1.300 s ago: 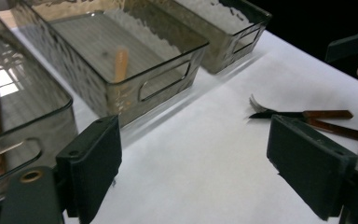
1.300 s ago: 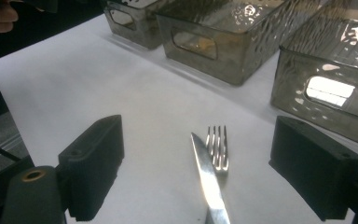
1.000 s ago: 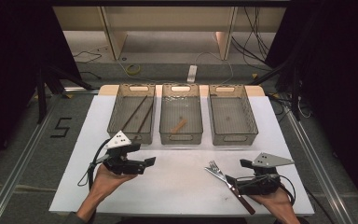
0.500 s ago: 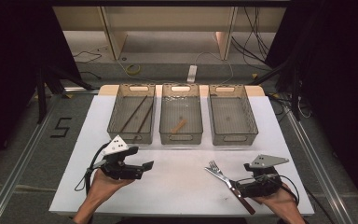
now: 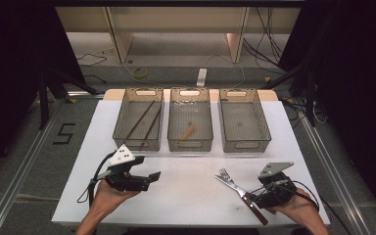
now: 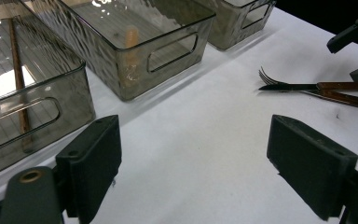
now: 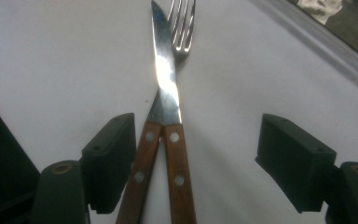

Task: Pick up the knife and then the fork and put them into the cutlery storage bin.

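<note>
Because the knife (image 7: 170,116) and fork (image 7: 182,28) lie crossed on the desk (image 5: 191,196), the right hand-held gripper (image 7: 196,158) straddles their wooden handles, jaws spread; the left hand-held gripper (image 6: 209,163) waits spread, empty.

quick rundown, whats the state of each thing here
left gripper: open, empty
right gripper: open, jaws either side of the two wooden handles
knife: flat on table, blade crossing the fork
fork: flat on table
left bin: holds chopsticks
middle bin: holds one small piece
right bin: empty
</note>
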